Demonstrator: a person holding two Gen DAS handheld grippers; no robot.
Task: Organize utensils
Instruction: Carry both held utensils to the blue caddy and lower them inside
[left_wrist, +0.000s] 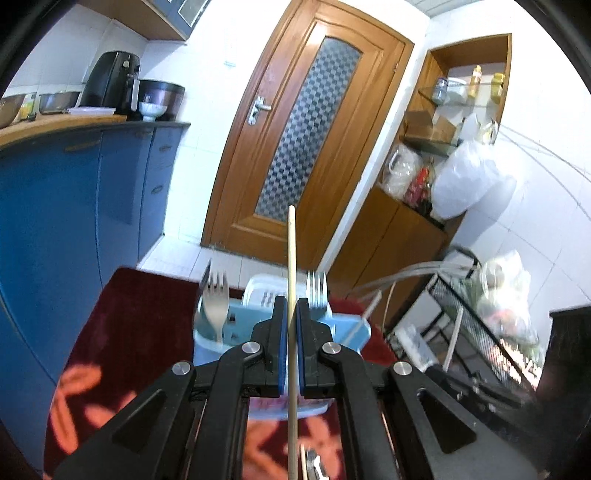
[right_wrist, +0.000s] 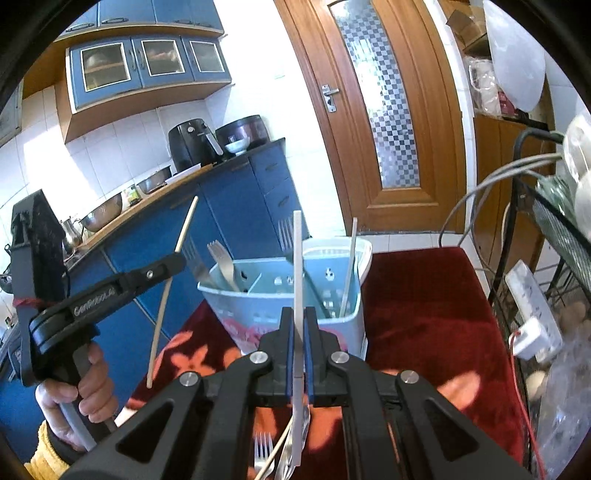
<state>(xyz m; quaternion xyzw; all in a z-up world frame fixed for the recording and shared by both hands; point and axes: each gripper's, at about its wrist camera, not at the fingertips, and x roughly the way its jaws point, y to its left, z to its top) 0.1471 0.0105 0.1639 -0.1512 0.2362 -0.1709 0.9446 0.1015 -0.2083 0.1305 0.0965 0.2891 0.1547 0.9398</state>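
My left gripper (left_wrist: 291, 306) is shut on a wooden chopstick (left_wrist: 291, 251) held upright above the light blue utensil caddy (left_wrist: 236, 325). In the right wrist view the left gripper (right_wrist: 173, 262) shows at the left with that chopstick (right_wrist: 184, 229). My right gripper (right_wrist: 298, 317) is shut on a white chopstick (right_wrist: 297, 258), upright just in front of the caddy (right_wrist: 288, 295). The caddy holds forks (right_wrist: 225, 262) and a white chopstick (right_wrist: 349, 266). Loose forks and a spoon (right_wrist: 264, 454) lie on the cloth below my right gripper.
The caddy stands on a dark red flowered cloth (right_wrist: 417, 310). Blue cabinets (left_wrist: 74, 206) run along the left. A black wire rack (right_wrist: 554, 236) with a power strip (right_wrist: 532, 314) and cables stands at the right. A wooden door (left_wrist: 295, 125) is behind.
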